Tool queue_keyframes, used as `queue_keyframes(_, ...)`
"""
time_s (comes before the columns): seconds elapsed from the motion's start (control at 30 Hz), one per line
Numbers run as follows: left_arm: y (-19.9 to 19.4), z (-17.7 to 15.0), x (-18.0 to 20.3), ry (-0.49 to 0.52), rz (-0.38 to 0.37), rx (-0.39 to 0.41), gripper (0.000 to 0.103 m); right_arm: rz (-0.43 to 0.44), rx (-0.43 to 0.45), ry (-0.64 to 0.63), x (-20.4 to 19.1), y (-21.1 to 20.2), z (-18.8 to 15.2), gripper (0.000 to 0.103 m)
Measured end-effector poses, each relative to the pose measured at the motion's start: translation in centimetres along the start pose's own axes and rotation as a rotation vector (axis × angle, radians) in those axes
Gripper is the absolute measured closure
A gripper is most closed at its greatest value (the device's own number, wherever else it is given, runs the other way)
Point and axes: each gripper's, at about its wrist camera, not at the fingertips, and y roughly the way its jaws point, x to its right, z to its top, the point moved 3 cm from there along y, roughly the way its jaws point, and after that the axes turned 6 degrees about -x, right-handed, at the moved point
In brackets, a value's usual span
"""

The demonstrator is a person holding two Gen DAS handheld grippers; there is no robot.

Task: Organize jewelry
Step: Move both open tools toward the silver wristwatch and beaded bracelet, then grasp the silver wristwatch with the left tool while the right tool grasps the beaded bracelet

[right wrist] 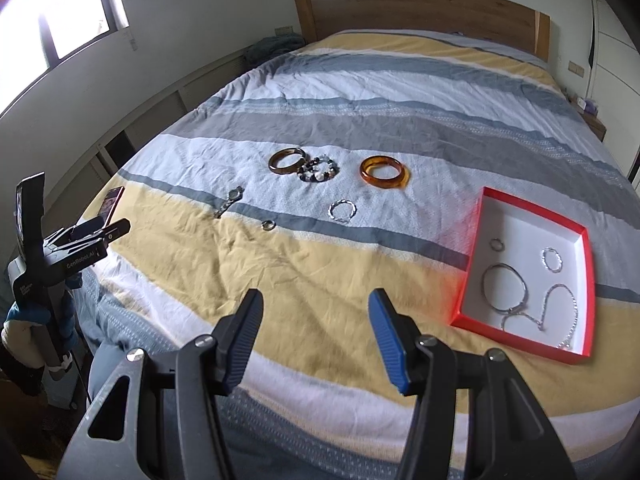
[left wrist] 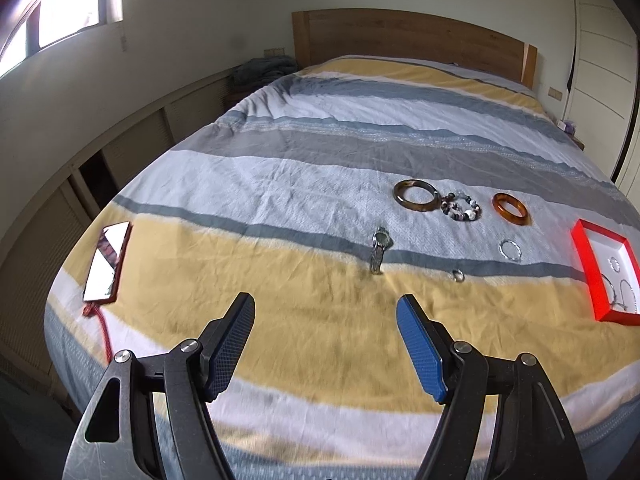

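Striped bedding [right wrist: 320, 92] serves as the sorting surface. Loose jewelry, including a watch [left wrist: 379, 254] and an amber bangle [right wrist: 383, 172], lies grouped near the red tray [right wrist: 476, 248] for short transfers. Left gripper [left wrist: 326, 346] and right gripper [right wrist: 316, 338] hover released, empty.

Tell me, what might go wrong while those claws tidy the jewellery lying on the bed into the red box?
The small ring lies flat on the soft bedspread, so wide fingers may pinch fabric or miss it. The beaded bracelet touches the dark brown bangle; lifting one could drag the other. The thin chain necklace already in the red box could snag anything dropped onto it.
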Motion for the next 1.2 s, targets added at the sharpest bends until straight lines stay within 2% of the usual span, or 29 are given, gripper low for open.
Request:
queue_keyframes(0.4,6.4,4.0,0.9,0.075,-0.022,-0.033,0.031,0.019,-0.04,0.022,1.7,5.1,3.5,0.05)
queue_keyframes(0.5,8.3,4.7,1.5,0.092,-0.047,-0.054,0.031,0.03,-0.044,0.037,2.3,6.4,4.3,0.051)
queue_keyframes(0.93,14.0,5.2,4.1,0.141,-0.107,-0.105,0.032,0.077,-0.051,0.08,3.8,11.2,7.3,0.051)
queue_keyframes(1.13,15.9,5.5,4.2,0.139,-0.129,-0.12,0.036,0.109,-0.054,0.073,3.2,13.7,9.4,0.054)
queue_keyframes(1.2,16.6,5.5,4.2,0.143,-0.129,-0.129,0.041,0.115,-0.054,0.069,3.0,14.4,10.0,0.055)
